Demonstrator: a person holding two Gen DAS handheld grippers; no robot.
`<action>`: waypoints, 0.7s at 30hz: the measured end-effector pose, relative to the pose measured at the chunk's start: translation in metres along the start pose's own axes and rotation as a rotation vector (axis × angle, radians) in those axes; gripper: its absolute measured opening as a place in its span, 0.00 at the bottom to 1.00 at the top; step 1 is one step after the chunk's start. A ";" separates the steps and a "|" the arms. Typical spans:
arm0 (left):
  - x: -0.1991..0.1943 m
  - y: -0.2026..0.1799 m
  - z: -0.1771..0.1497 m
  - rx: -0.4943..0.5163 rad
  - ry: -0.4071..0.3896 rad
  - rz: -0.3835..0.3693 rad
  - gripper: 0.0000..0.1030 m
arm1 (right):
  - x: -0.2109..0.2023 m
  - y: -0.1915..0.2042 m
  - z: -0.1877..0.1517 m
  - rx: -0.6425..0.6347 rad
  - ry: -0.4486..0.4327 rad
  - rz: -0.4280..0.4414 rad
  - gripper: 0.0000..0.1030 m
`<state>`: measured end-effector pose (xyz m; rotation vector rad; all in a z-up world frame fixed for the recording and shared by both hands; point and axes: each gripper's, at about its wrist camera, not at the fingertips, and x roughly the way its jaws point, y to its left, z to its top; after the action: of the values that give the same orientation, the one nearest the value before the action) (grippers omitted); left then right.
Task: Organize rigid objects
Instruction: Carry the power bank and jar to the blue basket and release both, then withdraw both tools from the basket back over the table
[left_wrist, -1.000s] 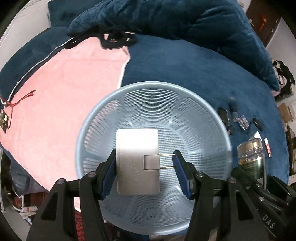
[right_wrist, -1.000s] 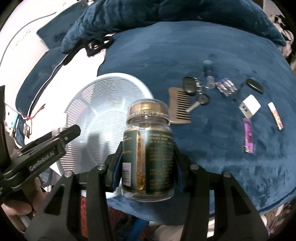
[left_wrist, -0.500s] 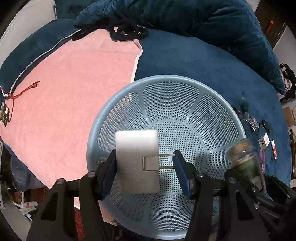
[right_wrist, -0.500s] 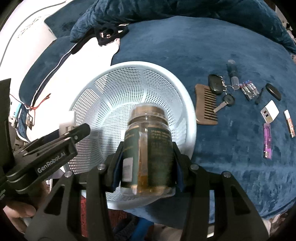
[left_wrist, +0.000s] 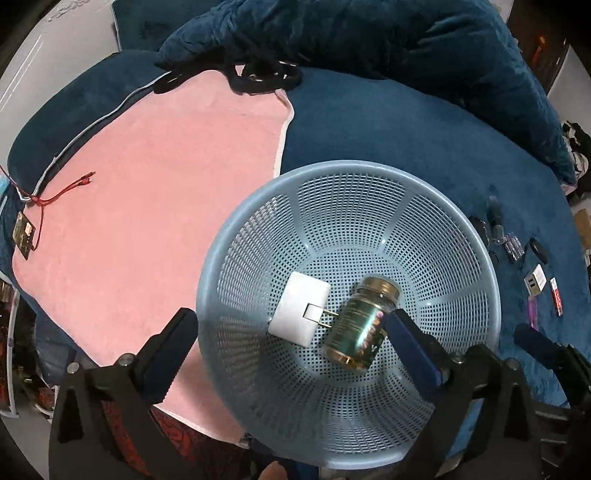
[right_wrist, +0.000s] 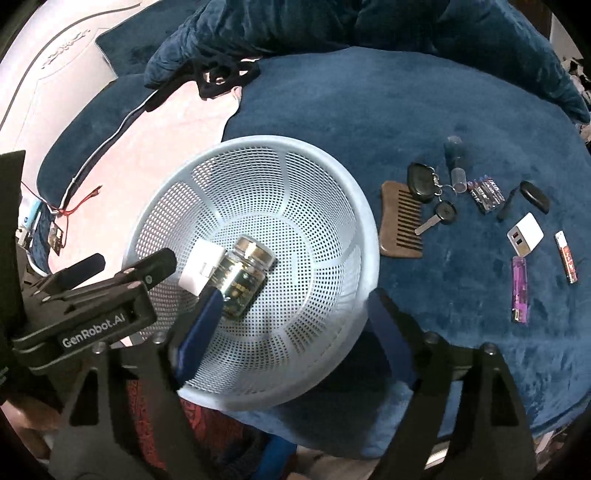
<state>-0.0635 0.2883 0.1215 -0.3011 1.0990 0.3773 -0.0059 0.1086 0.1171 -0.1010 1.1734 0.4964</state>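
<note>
A light blue mesh basket (left_wrist: 424, 195) (right_wrist: 332, 177) stands on the dark blue blanket. Inside it lie a white plug adapter (left_wrist: 297, 314) (right_wrist: 197, 264) and a glass jar with a gold lid (left_wrist: 360, 328) (right_wrist: 243, 275), on its side beside the adapter. My left gripper (left_wrist: 291, 350) is open and empty above the basket's near side. My right gripper (right_wrist: 291, 332) is open and empty over the basket's near rim. The left gripper also shows at the left of the right wrist view (right_wrist: 125, 273).
On the blanket right of the basket lie a wooden comb (right_wrist: 400, 221), car keys (right_wrist: 428, 188), batteries (right_wrist: 485, 194), a white charger (right_wrist: 524, 238), a purple lighter (right_wrist: 520, 290) and a red stick (right_wrist: 565, 256). A pink towel (left_wrist: 147, 206) lies left of the basket.
Both grippers opened. The white adapter dropped from the left gripper and the jar from the right gripper; both now lie in the basket. Both grippers pulled back a little.
</note>
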 end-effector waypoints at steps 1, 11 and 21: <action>-0.001 0.000 -0.001 0.002 0.000 -0.001 0.99 | -0.001 -0.001 0.000 0.001 -0.001 -0.003 0.84; -0.005 -0.010 -0.009 0.026 0.014 -0.005 0.99 | -0.008 -0.013 -0.007 0.021 -0.004 -0.019 0.97; -0.011 -0.018 -0.015 0.045 0.013 -0.003 0.99 | -0.014 -0.025 -0.011 0.050 -0.003 -0.022 1.00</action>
<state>-0.0717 0.2647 0.1259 -0.2654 1.1179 0.3477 -0.0090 0.0779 0.1206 -0.0702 1.1801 0.4472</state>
